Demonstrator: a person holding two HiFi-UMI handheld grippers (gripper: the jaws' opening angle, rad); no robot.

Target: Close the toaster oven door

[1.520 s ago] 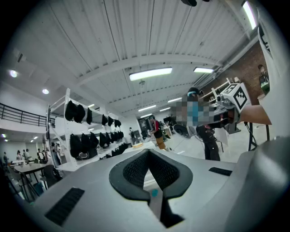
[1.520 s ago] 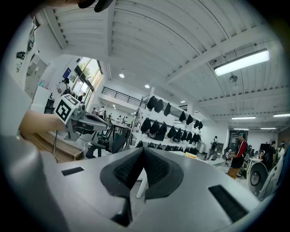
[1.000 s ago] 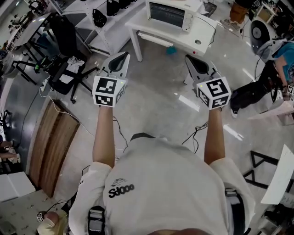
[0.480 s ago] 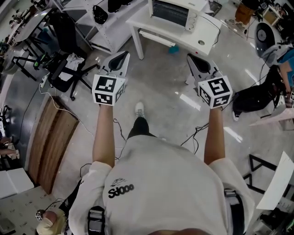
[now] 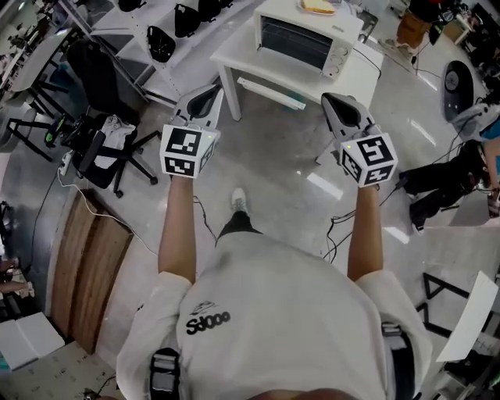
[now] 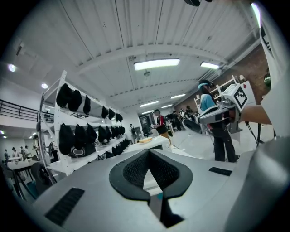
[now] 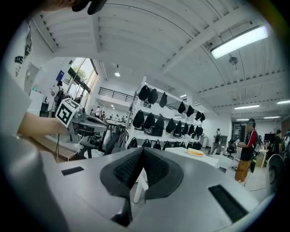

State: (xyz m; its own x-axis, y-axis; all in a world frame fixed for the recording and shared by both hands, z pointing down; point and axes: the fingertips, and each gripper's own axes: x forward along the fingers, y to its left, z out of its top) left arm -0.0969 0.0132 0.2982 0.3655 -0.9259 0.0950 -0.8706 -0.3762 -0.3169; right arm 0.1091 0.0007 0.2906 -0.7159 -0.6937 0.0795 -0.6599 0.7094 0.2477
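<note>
The white toaster oven (image 5: 301,39) stands on a white table (image 5: 355,74) at the top of the head view, some way ahead of both grippers. Its dark glass door looks upright against the front. A yellow thing (image 5: 316,6) lies on top of it. My left gripper (image 5: 205,98) is held out in the air, shut and empty, its pads meeting at the tips (image 6: 148,152). My right gripper (image 5: 341,105) is level with it, also shut and empty (image 7: 143,149). Neither touches the oven or the table.
A black office chair (image 5: 94,148) stands at the left. Shelves with black bags (image 5: 164,39) run behind it. Wooden boards (image 5: 86,266) and cables lie on the floor. A person (image 5: 461,164) is at the right. My shoe (image 5: 239,199) is on the glossy floor.
The table and oven have come nearer and lower in the head view. A foot has stepped forward. Both grippers stay shut and held out in front.
</note>
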